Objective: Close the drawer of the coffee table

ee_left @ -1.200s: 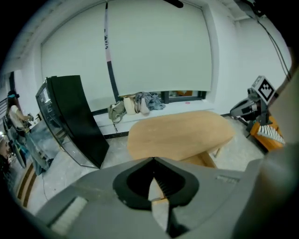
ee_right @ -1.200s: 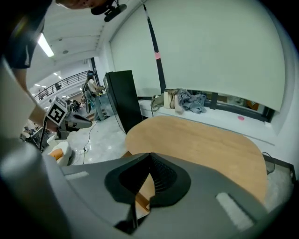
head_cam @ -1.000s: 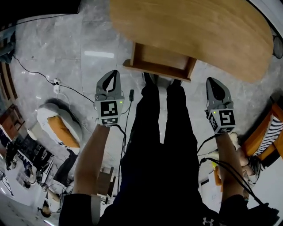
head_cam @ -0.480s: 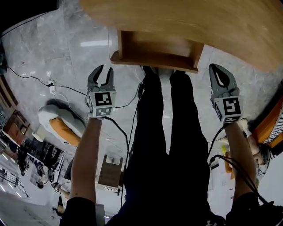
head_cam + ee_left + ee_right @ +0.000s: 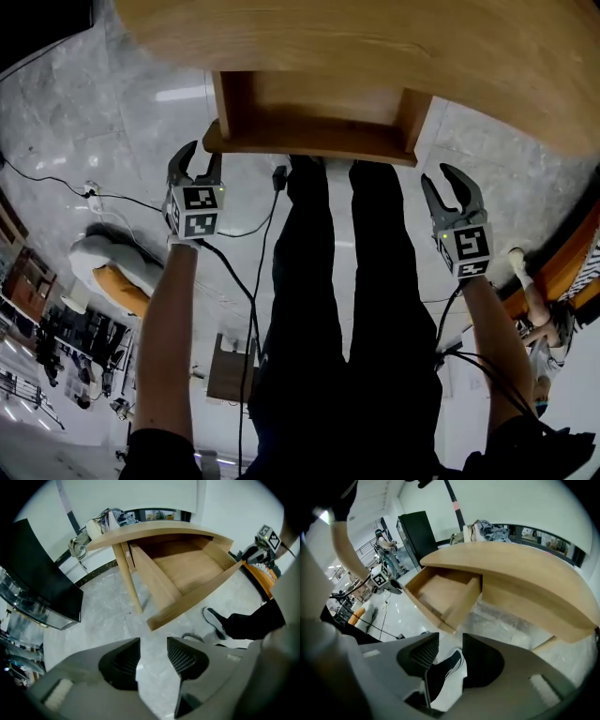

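Left and right of centre, the left gripper [image 5: 203,159] and right gripper [image 5: 449,190] have just spread their jaws wide, with nothing between them, and have sunk to flank the drawer [image 5: 314,139]. It juts open beneath the coffee table [image 5: 375,37] at frame top. A push on its front probably comes next.

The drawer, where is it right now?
In the head view the drawer is at top centre, pulled out open from under the wooden coffee table top. Its front board sits just beyond the person's legs.
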Demonstrator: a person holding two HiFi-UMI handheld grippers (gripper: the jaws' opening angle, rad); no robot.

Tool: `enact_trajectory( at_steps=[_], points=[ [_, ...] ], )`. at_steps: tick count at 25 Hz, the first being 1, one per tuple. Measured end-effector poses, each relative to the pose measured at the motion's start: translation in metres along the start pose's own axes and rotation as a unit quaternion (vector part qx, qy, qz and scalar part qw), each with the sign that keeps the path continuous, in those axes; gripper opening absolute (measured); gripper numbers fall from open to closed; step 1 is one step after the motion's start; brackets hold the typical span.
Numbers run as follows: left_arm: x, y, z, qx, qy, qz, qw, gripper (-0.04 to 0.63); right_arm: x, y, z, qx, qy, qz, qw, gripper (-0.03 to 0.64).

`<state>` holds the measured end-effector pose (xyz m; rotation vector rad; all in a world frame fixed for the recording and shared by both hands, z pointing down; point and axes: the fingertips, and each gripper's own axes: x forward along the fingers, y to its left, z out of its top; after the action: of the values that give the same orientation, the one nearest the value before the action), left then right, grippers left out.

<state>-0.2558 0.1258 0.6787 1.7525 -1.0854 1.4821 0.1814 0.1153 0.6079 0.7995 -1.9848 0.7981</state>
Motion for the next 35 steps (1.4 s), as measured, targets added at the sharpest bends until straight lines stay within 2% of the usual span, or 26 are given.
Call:
enact_trajectory(
  at_steps=[5,11,15,24,30,35],
  points=[
    [0.015,0.001,0.004,-0.009,-0.007,0.003,0.9999,0.186,0.046,0.007,-0.034,-0.015,0.030,-0.007,0.999,0.161],
    [0.015,-0.005,0.020,-0.022,-0.042,0.007,0.9989,0.186,0.074,0.008,-0.018,0.005,-0.005,-0.026,1.000,0.152],
    [0.015,-0.008,0.032,-0.051,-0.055,-0.005,0.9972,0.166,0.074,0.008,-0.010,0.015,-0.015,-0.021,1.000,0.086],
    [0.012,-0.009,0.032,-0.099,-0.057,-0.015,0.9933,0.161,0.073,0.009,-0.011,0.046,-0.006,-0.014,0.999,0.083],
    [-0.003,-0.008,0.035,-0.113,-0.061,-0.009,0.9916,0.161,0.061,0.012,-0.003,0.054,-0.007,-0.010,0.998,0.083],
    [-0.016,-0.004,0.043,-0.112,-0.069,-0.011,0.9912,0.161,0.052,0.010,0.010,0.079,-0.013,-0.012,0.997,0.083]
  ],
)
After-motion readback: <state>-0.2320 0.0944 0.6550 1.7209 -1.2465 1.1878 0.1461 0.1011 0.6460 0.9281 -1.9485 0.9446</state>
